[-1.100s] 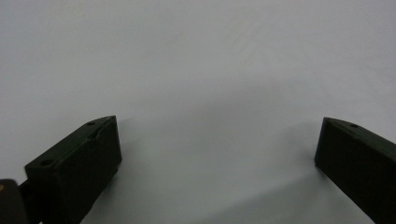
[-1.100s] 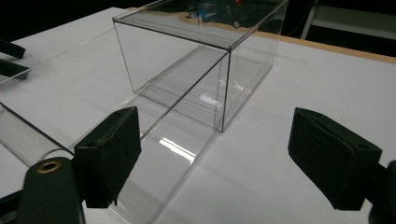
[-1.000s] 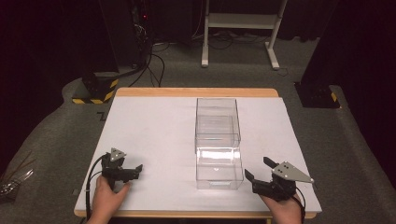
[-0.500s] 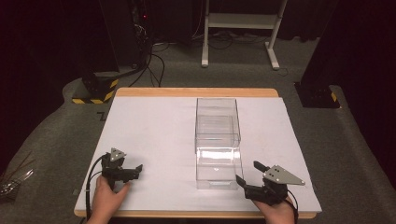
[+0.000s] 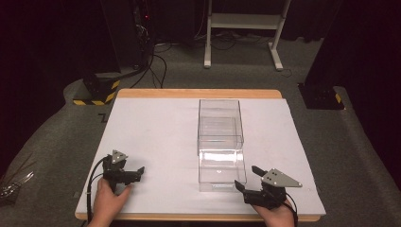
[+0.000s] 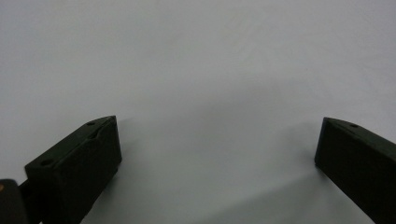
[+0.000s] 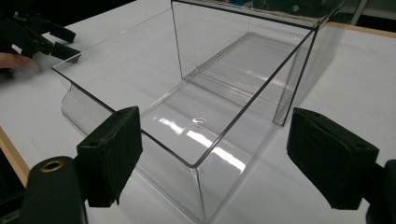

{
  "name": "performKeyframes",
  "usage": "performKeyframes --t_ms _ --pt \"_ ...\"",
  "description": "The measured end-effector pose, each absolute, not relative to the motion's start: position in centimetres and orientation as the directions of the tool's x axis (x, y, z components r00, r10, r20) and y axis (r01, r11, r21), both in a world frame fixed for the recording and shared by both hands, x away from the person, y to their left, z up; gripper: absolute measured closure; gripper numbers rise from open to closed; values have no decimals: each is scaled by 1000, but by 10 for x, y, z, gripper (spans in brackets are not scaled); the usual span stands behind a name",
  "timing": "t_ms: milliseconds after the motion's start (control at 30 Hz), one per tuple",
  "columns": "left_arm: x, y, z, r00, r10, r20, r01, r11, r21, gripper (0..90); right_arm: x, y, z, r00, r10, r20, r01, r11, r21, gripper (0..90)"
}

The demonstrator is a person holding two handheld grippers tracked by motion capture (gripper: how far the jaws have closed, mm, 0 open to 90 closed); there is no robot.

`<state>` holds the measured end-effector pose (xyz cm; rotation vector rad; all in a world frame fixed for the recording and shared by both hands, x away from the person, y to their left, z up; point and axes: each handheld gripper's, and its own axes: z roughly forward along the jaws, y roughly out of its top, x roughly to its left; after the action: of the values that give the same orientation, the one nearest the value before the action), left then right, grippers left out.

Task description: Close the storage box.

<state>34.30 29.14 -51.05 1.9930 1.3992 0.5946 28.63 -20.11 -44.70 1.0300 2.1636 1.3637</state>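
Your right gripper (image 5: 245, 178) has its jaws spread wide and holds nothing. It sits at the near right corner of the clear plastic box (image 5: 221, 142), just beside the box's near end and not touching it. In the right gripper view, the right gripper (image 7: 212, 154) frames that near corner between its two black jaws: one jaw stands in front of the box's low near wall, the other lies beyond the box's long side.

Your left gripper (image 5: 138, 172) also has its jaws wide apart and empty. It rests on the table well to the left of the box, level with the box's near end, jaws aimed toward the box. In the left gripper view, the left gripper (image 6: 215, 149) has bare white surface between its jaws.

The clear plastic box (image 7: 196, 88) stands upright and open-topped. Its long axis runs away from you. Its near section has lower walls than its far section.

The box rests on the white table covering (image 5: 156, 132), right of centre. A wooden table edge (image 5: 198, 93) runs beyond the box's far end.
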Motion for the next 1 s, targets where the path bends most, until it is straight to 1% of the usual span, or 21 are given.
performKeyframes --t_ms 400,733,1000 --pt "343 291 -510 336 942 10 660 -243 710 6 291 -198 -447 -654 754 62 372 249 894 178" --pt "343 291 -510 336 942 10 660 -243 710 6 305 -191 -448 -643 763 68 374 235 897 179" --pt "343 291 -510 336 942 9 661 -243 710 6 301 -191 -447 -648 759 57 358 238 903 190"
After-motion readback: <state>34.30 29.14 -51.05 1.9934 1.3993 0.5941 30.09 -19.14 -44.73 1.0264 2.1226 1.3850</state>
